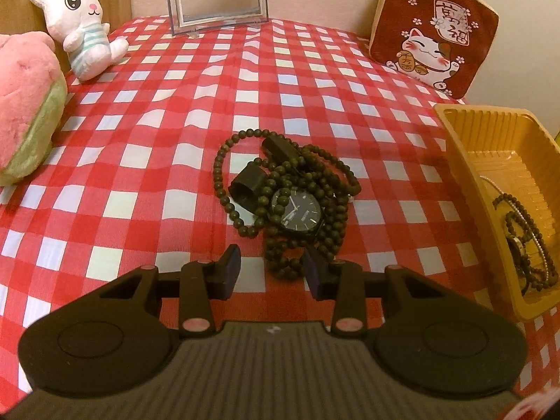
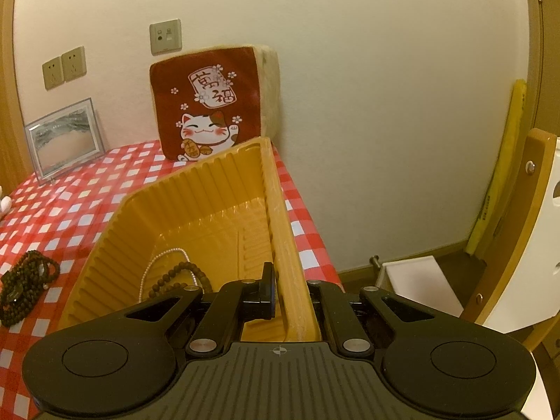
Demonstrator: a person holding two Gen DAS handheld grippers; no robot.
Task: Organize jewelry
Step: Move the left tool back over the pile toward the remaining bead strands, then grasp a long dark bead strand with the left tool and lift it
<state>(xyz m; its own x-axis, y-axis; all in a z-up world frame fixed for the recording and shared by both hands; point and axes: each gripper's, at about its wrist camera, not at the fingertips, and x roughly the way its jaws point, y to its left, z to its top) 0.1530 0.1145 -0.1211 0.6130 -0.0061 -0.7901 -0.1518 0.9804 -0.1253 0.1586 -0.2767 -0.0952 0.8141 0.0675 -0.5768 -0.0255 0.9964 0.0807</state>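
Where the left gripper (image 1: 272, 273) hangs over a red-and-white checked cloth (image 1: 140, 161), jaws parted, gripping nothing. Far off to its left, a pink and green plush (image 1: 24, 112) and a white rabbit toy (image 1: 84, 31). Directly ahead of the fingertips, a tangle of dark bead strands (image 1: 280, 182) heaped around a black watch (image 1: 297, 213), nearest loop of beads lying between the open pads, contact not clear. Off to its right, a yellow tray (image 1: 465, 147) with more beads and a pale chain (image 2: 154, 266) inside. Further right, the right gripper (image 2: 290, 294) clamped shut on the tray's right-hand wall, one finger inside, the other outside. Beyond the tray, a red lucky-cat cushion (image 2: 206, 105) against the wall.
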